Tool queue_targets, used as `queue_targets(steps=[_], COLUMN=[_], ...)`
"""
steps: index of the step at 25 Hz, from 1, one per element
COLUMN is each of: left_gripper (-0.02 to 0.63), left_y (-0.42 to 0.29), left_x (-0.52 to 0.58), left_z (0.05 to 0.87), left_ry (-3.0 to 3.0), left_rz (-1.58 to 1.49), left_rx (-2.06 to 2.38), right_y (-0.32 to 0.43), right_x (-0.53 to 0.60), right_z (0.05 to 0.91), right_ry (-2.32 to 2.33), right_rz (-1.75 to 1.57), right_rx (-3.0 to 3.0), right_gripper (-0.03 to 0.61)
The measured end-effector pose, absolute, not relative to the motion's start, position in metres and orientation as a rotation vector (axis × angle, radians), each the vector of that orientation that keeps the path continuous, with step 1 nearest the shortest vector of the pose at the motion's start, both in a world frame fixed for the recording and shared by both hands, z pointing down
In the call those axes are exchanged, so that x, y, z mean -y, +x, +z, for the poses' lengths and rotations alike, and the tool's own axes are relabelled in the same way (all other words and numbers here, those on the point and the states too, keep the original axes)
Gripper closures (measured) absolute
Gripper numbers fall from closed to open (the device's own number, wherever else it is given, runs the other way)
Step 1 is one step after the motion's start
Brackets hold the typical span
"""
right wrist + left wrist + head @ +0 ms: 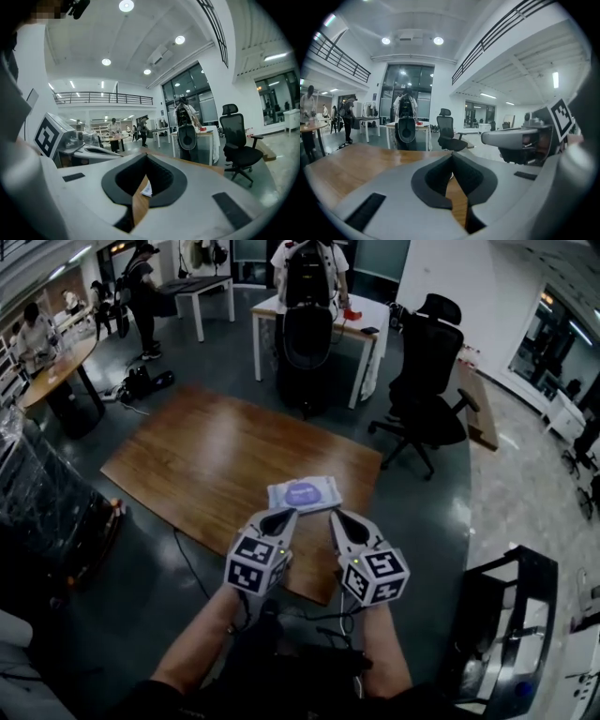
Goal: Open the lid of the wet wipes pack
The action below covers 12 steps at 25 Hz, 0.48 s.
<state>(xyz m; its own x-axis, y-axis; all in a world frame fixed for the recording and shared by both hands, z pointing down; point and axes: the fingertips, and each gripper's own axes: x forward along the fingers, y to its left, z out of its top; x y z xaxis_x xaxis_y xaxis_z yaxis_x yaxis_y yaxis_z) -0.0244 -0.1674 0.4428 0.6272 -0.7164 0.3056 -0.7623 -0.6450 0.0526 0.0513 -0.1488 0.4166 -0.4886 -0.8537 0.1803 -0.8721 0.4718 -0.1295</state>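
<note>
Clearly the task has not yet begun in earnest: the wet wipes pack (284, 499) lies flat near the front edge of the wooden table (206, 456), and the purple lid (306, 491) on its top face looks shut, lying flush with the wrapper as far as the head view shows. The left gripper (286, 514) and the right gripper (336, 515) hover side by side just short of the pack's near edge. Whether either tip touches the pack cannot be told, and neither holds anything. Each gripper's own view shows its jaws closed tip to tip with nothing between them; only bare wood shows through the gap under the left pair, and wood with a white corner of the pack under the right pair. What is left, by my judgement, is everything: steady the pack, catch the lid's free edge and fold it back. As for the count, there is one pack with one lid, two grippers, both closed and empty, and one wooden table. Beyond it stand one white table (370, 315) and two black office chairs (427, 362).
</note>
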Motion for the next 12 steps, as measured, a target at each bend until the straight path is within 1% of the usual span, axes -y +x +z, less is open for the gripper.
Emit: queue_targets(steps=[12], left_gripper=[0.607], left_y=[-0.024], left_x=[0.242], left_z=[0.499], left_ry=[2.673], left_rz=[0.541], left_rx=[1.047], right_y=[0.058], right_x=[0.217], right_z=[0.453], right_ry=[1.638], right_rz=[0.362], right_rx=[2.393], right_gripper=[0.568])
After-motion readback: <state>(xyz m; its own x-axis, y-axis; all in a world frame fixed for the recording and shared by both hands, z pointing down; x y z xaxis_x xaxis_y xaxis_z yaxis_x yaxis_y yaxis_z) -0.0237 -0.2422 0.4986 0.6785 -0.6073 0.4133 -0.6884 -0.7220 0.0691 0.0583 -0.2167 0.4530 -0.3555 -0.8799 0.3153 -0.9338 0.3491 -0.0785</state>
